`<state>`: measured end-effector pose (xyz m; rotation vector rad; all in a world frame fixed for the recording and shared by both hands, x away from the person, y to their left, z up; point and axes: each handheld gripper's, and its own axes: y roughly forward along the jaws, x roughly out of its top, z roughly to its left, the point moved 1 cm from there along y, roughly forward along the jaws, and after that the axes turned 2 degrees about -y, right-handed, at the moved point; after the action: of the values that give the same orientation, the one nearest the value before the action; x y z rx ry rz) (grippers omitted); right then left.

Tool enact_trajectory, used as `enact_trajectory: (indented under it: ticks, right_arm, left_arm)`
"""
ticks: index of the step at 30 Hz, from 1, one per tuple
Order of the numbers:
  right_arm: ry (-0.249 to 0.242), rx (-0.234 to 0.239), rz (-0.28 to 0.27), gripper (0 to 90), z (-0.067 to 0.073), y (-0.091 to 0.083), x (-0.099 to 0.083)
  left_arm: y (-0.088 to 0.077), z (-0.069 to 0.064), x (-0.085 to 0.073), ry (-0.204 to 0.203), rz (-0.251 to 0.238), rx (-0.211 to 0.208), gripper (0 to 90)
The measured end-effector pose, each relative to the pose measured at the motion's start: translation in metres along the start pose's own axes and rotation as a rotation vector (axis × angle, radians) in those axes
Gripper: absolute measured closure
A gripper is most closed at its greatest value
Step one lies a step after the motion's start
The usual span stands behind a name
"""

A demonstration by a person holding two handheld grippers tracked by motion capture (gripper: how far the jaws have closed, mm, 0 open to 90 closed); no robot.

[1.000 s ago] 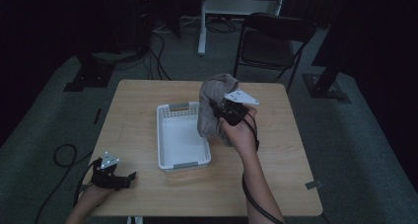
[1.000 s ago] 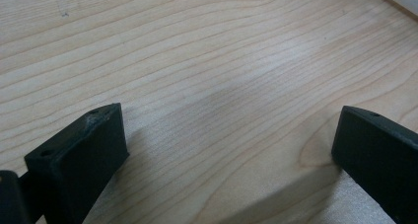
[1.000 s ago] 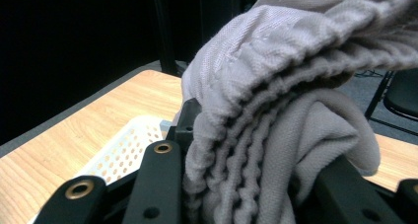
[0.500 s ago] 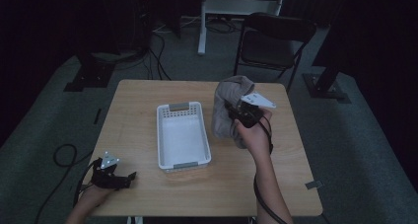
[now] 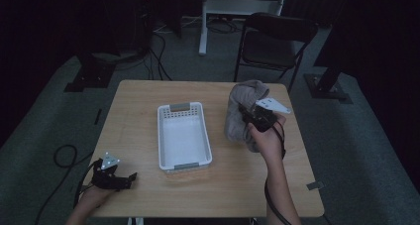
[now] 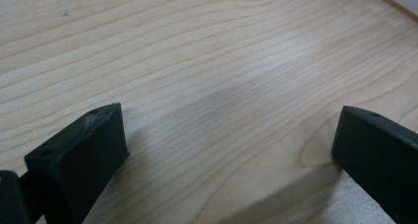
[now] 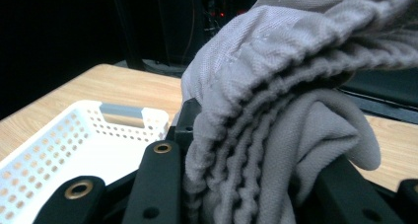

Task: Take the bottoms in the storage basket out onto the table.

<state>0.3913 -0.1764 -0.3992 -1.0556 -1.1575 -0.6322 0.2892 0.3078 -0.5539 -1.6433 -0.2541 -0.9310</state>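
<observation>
A grey bunched cloth (image 5: pixel 240 113) hangs above the right part of the wooden table (image 5: pixel 138 106), with my right gripper (image 5: pixel 251 117) shut on it. In the right gripper view the cloth (image 7: pixel 276 100) fills the space between the jaws in thick folds. A white perforated basket (image 5: pixel 183 136) stands at the table's middle, left of the cloth; it holds nothing that I can see. My left gripper (image 5: pixel 130 178) rests low at the front left corner, open, its fingers (image 6: pixel 79 155) wide apart over bare wood.
A dark folding chair (image 5: pixel 275 41) stands behind the table's far right side. Cables (image 5: pixel 64 153) lie on the carpet to the left. The basket's rim (image 7: pixel 64 130) sits close to the left of the held cloth.
The right gripper has carried the cloth to the right, from over the basket's right edge to above the table beside it. The left gripper has not moved.
</observation>
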Motion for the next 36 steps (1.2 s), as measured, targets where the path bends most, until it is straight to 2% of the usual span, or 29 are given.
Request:
enact_trajectory:
  ticks: [11, 16, 19, 21, 24, 33, 36]
  right_arm:
    - [0.024, -0.015, 0.028, 65.4, -0.015, 0.001, -0.022]
    - [0.033, -0.025, 0.053, 65.4, -0.023, 0.004, -0.037]
    - [0.043, -0.028, 0.056, 65.3, -0.026, 0.006, -0.045]
    - [0.030, -0.045, 0.055, 65.4, -0.028, 0.008, -0.050]
    - [0.043, -0.051, 0.059, 65.4, -0.032, 0.011, -0.058]
    - [0.063, -0.064, 0.115, 65.3, -0.043, 0.023, -0.083]
    - [0.086, -0.073, 0.133, 65.2, -0.047, 0.029, -0.095]
  left_arm:
    - [0.000, 0.000, 0.000, 0.004, 0.001, 0.001, 0.7]
    - [0.000, 0.000, 0.000, 0.002, 0.001, 0.000, 0.7]
    - [0.000, 0.000, 0.000, 0.001, 0.001, 0.000, 0.7]
    - [0.000, 0.000, 0.000, 0.001, 0.001, 0.000, 0.7]
    - [0.000, 0.000, 0.000, 0.001, 0.001, 0.000, 0.7]
    - [0.000, 0.000, 0.000, 0.002, 0.001, 0.000, 0.7]
    - [0.000, 0.000, 0.000, 0.001, 0.001, 0.000, 0.7]
